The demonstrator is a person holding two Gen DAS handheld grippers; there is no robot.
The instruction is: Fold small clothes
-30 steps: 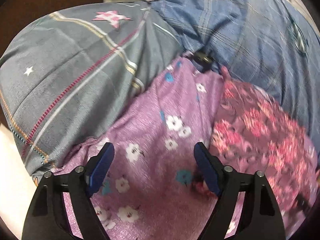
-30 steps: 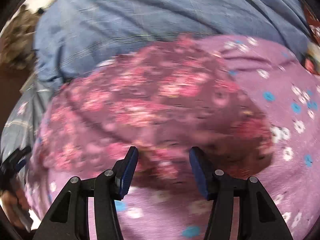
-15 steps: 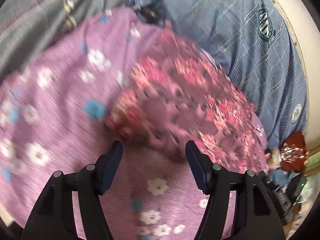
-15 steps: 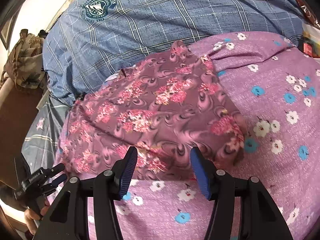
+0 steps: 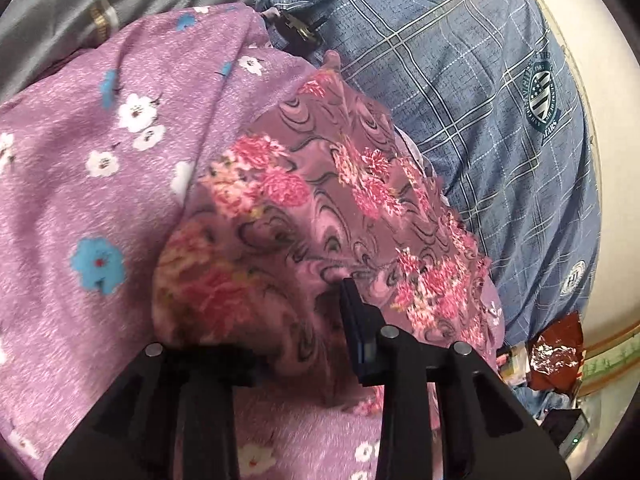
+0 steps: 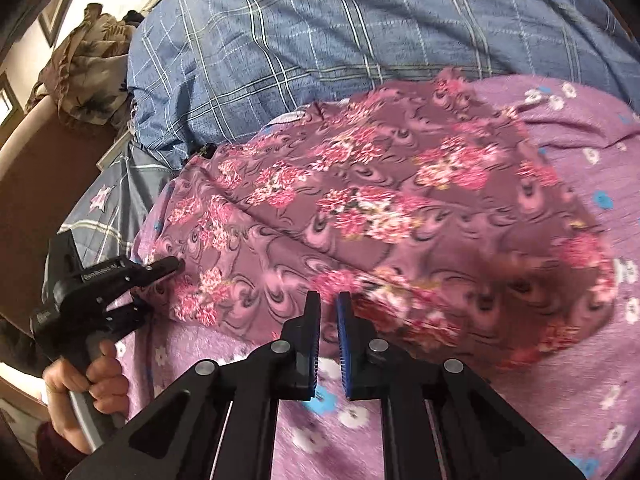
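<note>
A: Where the blue plaid blanket (image 6: 360, 32) with its green crest fills the far side of the bed, what lies in front of it?

B: A lilac floral sheet (image 5: 80, 184) with white and blue flowers, spread across the near part. A grey striped quilt (image 5: 60, 8) with star prints borders it at the far left of the left wrist view.

A: And the garment to be folded?

B: The maroon floral garment (image 6: 380, 208) lies on the lilac sheet, its far edge reaching the plaid blanket. It is rumpled, with a ridge running across it, and the right side is blurred in the right wrist view.

A: How do the jaws stand on the left gripper (image 5: 320, 296)?

B: They are pressed together on the garment's near-left edge. In the left wrist view the cloth bunches over one finger and hides it. From the right wrist view, the tip of that gripper (image 6: 172, 266) bites the cloth's corner, and the person's left hand (image 6: 92, 384) grips the handle below.

A: And the right gripper (image 6: 328, 312)?

B: Its jaws are almost together, with a narrow gap, at the garment's near edge. I cannot tell whether cloth sits between them.

A: Anything smaller around?

B: A crumpled brown leaf-print cloth (image 6: 88, 68) on the headboard at the far left, and a red foil wrapper (image 5: 556, 352) beside the bed's edge.
</note>
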